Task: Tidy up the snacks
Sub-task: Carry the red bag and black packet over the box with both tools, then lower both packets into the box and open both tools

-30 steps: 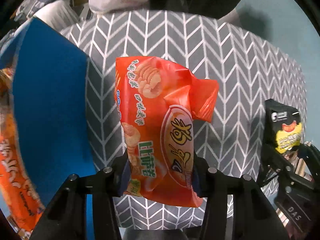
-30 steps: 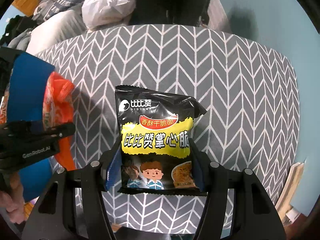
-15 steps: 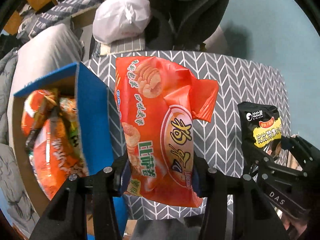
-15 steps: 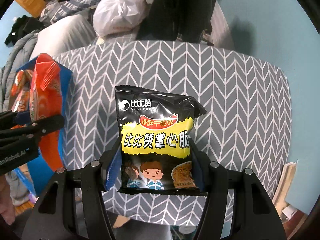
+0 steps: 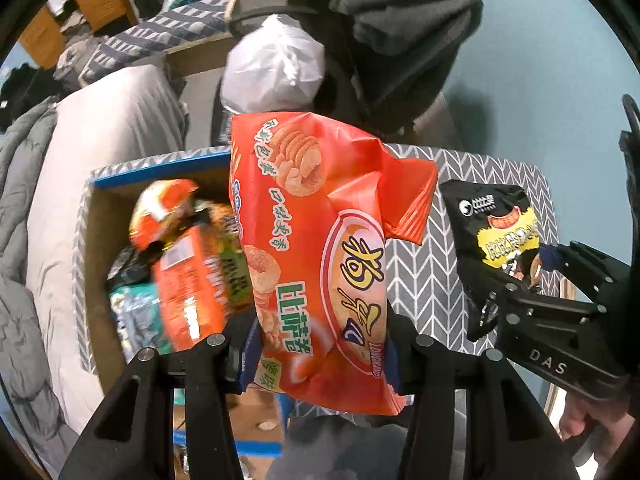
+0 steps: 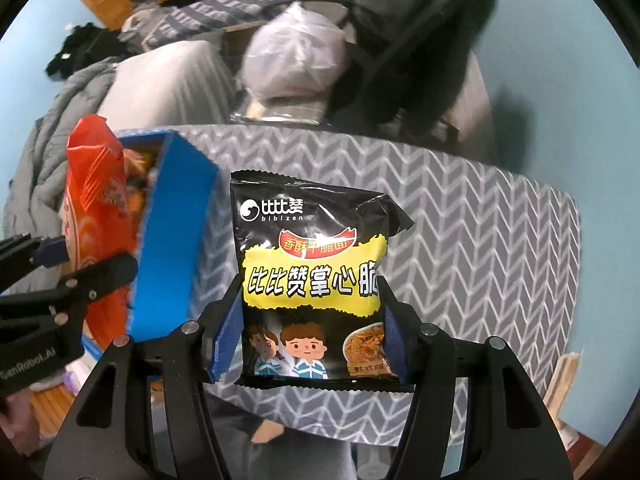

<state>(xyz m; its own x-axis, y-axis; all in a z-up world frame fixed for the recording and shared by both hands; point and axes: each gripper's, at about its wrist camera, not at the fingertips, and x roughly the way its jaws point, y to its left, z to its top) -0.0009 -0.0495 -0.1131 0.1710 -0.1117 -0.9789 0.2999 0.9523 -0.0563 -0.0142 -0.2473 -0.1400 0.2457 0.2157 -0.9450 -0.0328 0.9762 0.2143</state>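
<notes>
Left wrist view: left gripper (image 5: 320,356) clamped on orange bag (image 5: 320,264), now lifted clear of the table (image 5: 424,280) compared with a second ago; blue box (image 5: 160,162), full of snacks, now open to view below and left of the bag. Likely next: drop into box. Bag pinched near its lower end between both pads, most of it sticking out past the fingertips. Right wrist view: right gripper (image 6: 310,338) likewise raised, part-closed on black pack (image 6: 316,280), gripped by its lower sides, box off to the left.
</notes>
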